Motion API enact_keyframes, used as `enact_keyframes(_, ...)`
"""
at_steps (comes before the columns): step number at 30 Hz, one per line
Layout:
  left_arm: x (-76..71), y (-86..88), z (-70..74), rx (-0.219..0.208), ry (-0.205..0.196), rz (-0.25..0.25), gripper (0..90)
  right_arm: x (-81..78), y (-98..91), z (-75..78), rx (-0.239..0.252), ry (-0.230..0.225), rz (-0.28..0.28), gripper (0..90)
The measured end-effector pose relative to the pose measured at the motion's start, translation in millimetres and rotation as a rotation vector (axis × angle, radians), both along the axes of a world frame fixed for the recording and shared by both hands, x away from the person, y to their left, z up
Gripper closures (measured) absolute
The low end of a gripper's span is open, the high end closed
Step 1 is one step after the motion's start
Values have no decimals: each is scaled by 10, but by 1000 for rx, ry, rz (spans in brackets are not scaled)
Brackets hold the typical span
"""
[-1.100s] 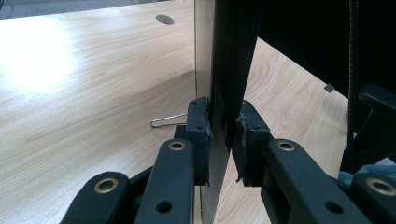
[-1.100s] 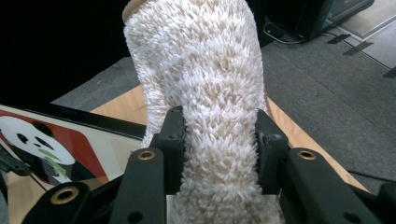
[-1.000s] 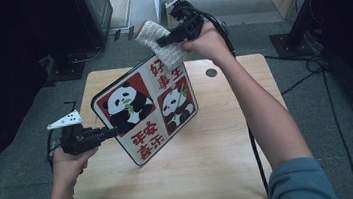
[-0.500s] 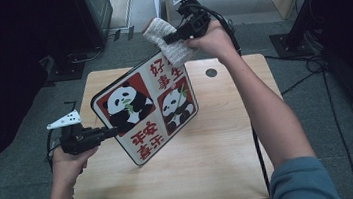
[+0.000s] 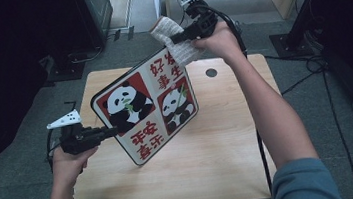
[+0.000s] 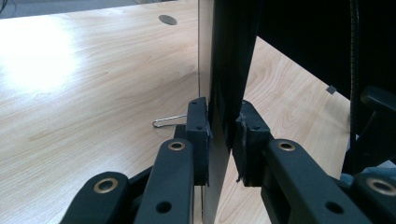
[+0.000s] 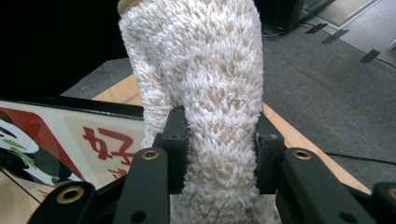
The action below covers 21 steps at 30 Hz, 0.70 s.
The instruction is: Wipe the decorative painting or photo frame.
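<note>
Change since a second ago: right gripper (image 5: 181, 37) with its cloth (image 5: 174, 42) shifted slightly along the sign's top corner, jaws closing further on the cloth. Cloth: pinched between both pads. Sign (image 5: 148, 105): tilted above the table (image 5: 230, 148), edge clamped by left gripper (image 5: 113, 132). Right arm outstretched; left hand low.

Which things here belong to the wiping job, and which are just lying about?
In use: panda board, clamped by the left gripper; fluffy cloth, clamped by the right gripper.
Lying about: wire clip on the table; floor cables.
</note>
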<state>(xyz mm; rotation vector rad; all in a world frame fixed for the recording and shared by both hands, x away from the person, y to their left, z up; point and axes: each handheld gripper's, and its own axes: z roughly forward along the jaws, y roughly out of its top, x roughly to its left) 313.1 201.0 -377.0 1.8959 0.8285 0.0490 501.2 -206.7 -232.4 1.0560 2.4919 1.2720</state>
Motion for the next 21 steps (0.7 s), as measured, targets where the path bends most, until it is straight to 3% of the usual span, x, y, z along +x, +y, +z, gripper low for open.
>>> enact_keyframes(13, 3, 5, -2, 0, 0, -3, 787, -19, -143, -84, 1, -13, -15, 665)
enact_keyframes(16, 4, 7, -2, 0, 0, -4, 787, -11, -211, -126, -23, -21, -48, 667)
enact_keyframes(21, 6, 7, -3, -2, 2, -1, 787, -5, -264, -233, -40, -8, -58, 668)
